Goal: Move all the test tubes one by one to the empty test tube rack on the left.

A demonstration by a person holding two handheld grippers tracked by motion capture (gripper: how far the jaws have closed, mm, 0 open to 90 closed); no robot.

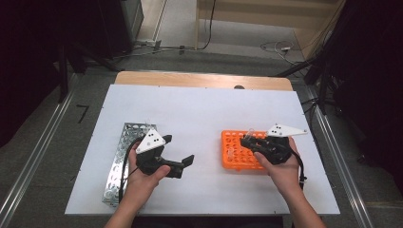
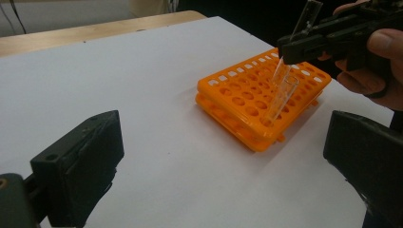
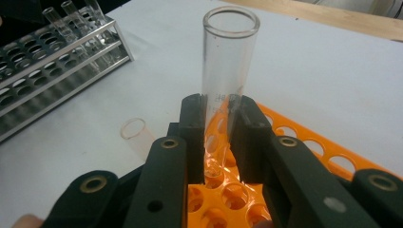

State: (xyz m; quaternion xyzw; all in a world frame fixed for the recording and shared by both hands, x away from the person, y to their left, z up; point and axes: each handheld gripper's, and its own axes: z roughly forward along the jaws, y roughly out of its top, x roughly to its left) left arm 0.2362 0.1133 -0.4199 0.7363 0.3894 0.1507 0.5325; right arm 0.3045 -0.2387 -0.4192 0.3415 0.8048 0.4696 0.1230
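Observation:
An orange tube rack lies on the white table right of centre. My right gripper hovers over its far edge, shut on a clear glass test tube held upright. The tube's round bottom hangs at a hole in the rack. From the left gripper view this held tube sticks up above the right gripper. A second glass tube leans in a hole of the rack. My left gripper hangs over bare table left of the rack, open with nothing between its fingers.
A metal tube rack lies along the left side of the table, under the left hand; several glass tubes stand at its far end. The white sheet covers a wooden tabletop. Cables lie on the floor beyond.

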